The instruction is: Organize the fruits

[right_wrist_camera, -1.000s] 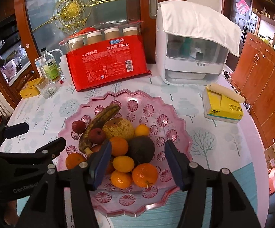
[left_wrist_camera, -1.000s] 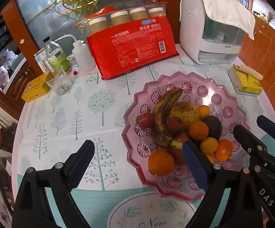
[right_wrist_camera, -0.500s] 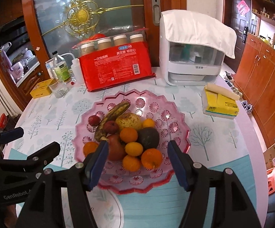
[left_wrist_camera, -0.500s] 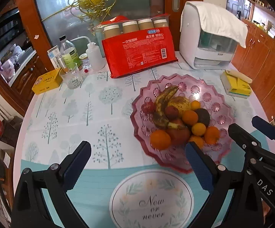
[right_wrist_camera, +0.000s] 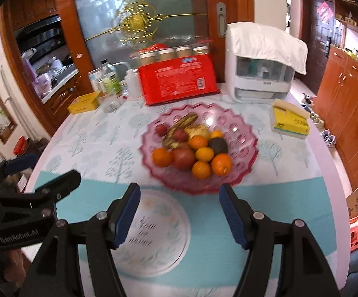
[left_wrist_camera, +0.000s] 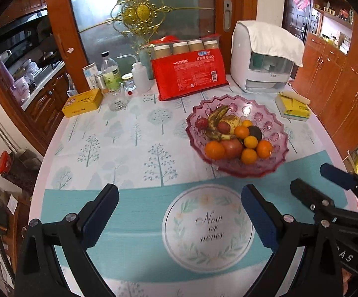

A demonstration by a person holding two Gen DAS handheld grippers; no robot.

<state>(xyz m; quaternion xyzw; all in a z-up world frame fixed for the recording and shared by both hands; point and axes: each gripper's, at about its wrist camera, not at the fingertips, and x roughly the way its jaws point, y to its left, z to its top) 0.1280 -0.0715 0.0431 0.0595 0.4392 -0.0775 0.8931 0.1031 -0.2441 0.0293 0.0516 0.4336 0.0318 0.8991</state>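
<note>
Both the left gripper (left_wrist_camera: 179, 212) and right gripper (right_wrist_camera: 177, 210) gape empty; the firm, slippery oranges (left_wrist_camera: 215, 150) at the pink dish's (left_wrist_camera: 275, 158) 6 o'clock rim want a mid-body pinch.

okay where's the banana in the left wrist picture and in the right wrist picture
Left wrist view: the banana lies right of centre, on the far left part of the pink fruit plate.
Right wrist view: the banana lies near the centre, again on the plate's far left part.
Shared landmark: the red package stands behind the plate in both views.
</note>
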